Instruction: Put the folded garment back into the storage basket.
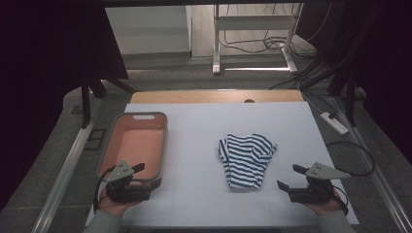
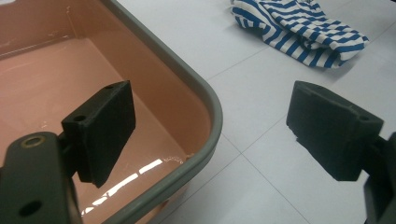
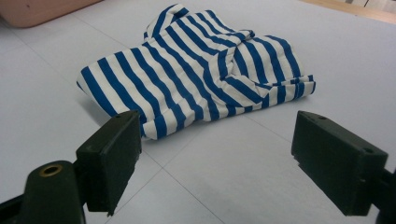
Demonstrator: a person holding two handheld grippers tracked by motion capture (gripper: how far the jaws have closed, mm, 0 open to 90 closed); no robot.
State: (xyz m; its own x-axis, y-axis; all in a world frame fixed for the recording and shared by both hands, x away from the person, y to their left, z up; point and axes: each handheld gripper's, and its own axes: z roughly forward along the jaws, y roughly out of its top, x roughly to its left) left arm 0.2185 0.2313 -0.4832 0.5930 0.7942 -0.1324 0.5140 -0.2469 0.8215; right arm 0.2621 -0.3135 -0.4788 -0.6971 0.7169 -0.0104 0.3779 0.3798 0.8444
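Both pairs of jaws gape wide, nothing between them. Left gripper (image 1: 137, 176) hovers at the pink tray's (image 1: 162, 145) near corner, perhaps above its rim; right gripper (image 1: 291, 177) sits near the folded striped shirt (image 1: 245, 155) mid-table.

My left gripper (image 2: 210, 126) jaws stand wide apart, nothing between them; pink tray (image 2: 205, 93) with grey rim fills left of frame, striped cloth (image 2: 303, 32) upper right on white table (image 2: 261, 84).
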